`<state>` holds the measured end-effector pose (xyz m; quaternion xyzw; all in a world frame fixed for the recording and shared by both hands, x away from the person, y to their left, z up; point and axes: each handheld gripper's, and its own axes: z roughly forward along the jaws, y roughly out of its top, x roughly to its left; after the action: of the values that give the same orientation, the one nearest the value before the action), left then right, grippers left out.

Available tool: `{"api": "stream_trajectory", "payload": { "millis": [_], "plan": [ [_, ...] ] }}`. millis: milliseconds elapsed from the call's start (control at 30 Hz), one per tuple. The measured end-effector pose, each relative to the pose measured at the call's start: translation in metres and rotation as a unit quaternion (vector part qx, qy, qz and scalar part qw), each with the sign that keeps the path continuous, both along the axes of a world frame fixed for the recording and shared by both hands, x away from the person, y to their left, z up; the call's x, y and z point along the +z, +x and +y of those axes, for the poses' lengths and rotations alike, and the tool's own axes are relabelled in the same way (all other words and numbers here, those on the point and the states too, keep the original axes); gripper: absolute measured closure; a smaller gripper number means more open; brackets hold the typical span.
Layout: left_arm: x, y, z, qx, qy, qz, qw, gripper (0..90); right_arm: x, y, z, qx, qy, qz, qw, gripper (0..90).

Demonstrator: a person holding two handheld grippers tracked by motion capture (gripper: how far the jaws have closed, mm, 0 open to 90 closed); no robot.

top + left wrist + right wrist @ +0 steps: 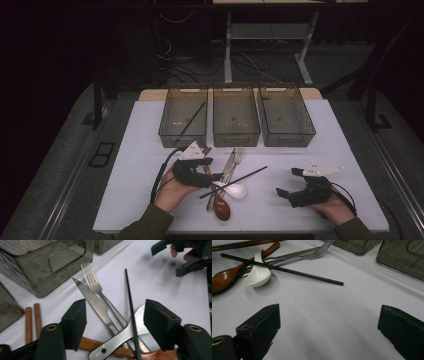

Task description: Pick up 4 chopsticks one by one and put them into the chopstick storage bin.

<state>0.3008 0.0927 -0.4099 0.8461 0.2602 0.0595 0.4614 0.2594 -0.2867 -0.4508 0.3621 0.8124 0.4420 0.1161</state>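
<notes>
Where the person's forearms enter at the near table edge, the left gripper point(212, 176) sits over the cutlery pile, jaws partly apart and straddling it without pressing on anything. Between those jaws in the left gripper view: the black chopstick point(132, 317) lying across the white spoon point(120, 338), with the knife point(96, 303) and fork point(96, 287) just beside it and the brown wooden spoon point(107, 347) underneath. 2 brown chopsticks point(33, 321) lie outside the jaw, off to one side. Right gripper point(288, 182) rests well apart from the pile, jaws wide and holding nothing, over bare white table point(280, 210). Farther back, 3 clear bins point(236, 117) stand in a row; the left bin point(183, 119) holds 1 black chopstick point(193, 119), leaning.
</notes>
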Motion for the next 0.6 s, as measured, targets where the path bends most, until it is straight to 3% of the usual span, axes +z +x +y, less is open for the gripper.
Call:
{"api": "stream_trajectory", "payload": {
  "millis": [600],
  "plan": [
    [-0.009,-0.006,-0.018,-0.042,0.018,0.013,0.9989,66.1,-0.001,0.0,0.001,0.002,-0.003,0.0,1.0,4.2]
  ]
}}
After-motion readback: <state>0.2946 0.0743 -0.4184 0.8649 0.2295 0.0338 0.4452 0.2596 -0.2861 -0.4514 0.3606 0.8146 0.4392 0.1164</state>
